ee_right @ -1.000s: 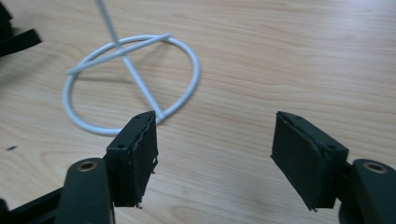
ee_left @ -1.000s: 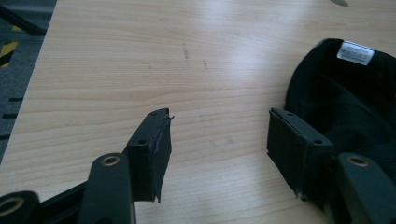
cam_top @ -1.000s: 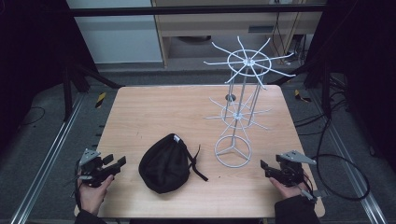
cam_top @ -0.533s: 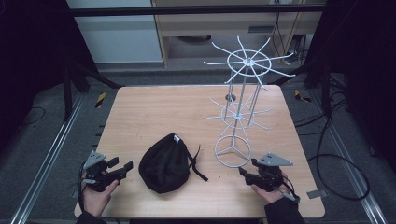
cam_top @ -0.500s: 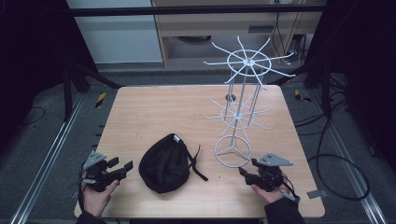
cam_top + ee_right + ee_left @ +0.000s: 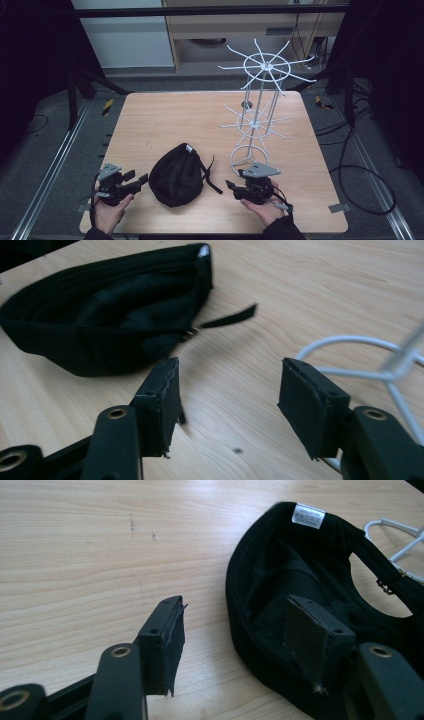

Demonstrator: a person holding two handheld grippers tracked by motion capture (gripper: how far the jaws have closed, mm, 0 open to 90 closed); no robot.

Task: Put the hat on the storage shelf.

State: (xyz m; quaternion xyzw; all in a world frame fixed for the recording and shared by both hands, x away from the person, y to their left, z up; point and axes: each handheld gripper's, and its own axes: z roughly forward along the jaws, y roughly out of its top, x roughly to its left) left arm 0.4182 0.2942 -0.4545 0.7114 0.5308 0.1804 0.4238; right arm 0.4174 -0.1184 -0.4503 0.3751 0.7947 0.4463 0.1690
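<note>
A black cap lies upside down on the wooden table, near its front edge. From the left, my left gripper reaches the cap's edge. In the left gripper view the cap's rim sits between the open jaws of the left gripper; they have just been closing and the pads do not press on it. My right gripper is to the right of the cap, in front of the white wire rack's base ring. The right gripper has also just been closing, with only bare table between its jaws.
The white wire rack stands tall at the right of the table, with spoked tiers. Its base ring lies close beside my right jaw. The cap's strap trails toward the right gripper. A cable loops on the floor to the right.
My right gripper has moved left from the table's right edge to in front of the rack's base, nearer the cap. My left gripper has shifted right up to the cap.
</note>
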